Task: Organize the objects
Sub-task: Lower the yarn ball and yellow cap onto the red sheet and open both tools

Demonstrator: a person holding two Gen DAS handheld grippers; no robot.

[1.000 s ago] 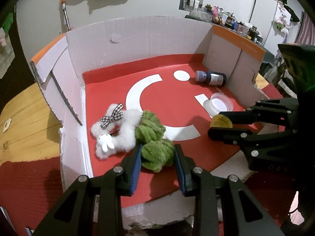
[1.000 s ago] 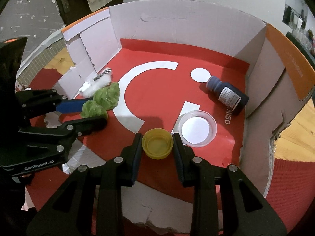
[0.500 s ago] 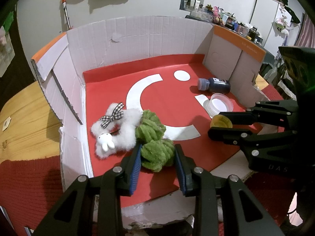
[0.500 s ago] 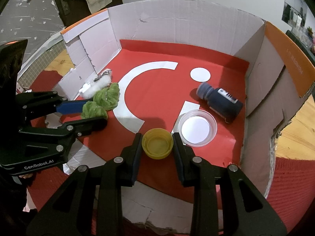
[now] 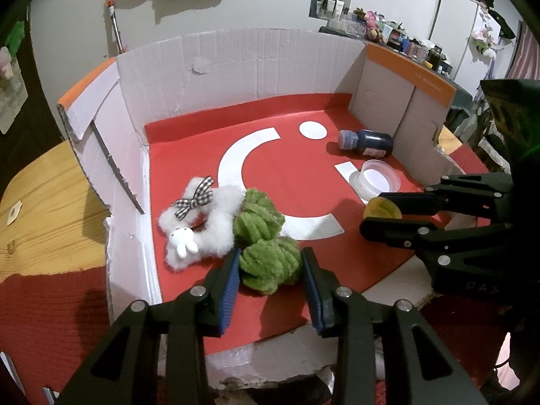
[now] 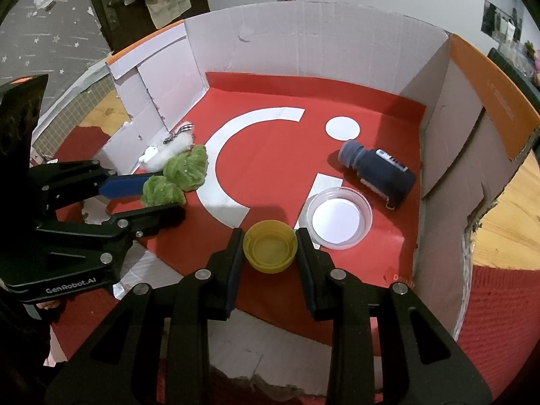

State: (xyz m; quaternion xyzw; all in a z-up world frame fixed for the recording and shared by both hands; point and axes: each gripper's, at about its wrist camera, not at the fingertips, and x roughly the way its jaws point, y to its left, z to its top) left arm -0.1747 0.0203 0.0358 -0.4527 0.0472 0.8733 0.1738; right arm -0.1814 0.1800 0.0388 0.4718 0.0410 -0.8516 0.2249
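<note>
Cardboard box [image 6: 303, 50], green plush [image 5: 266, 260], yellow cap [image 6: 270, 250]

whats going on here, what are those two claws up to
A person is sorting things in a cardboard box with a claw in each hand. The right claw is shut on a yellow cap. The left claw has just been opening, with a green plush between its pads. A white plush, a dark bottle on its side and a clear lid lie on the red floor.

Bright overhead light, crisp shadows, sharp focus, fisheye-curved dark edges.
</note>
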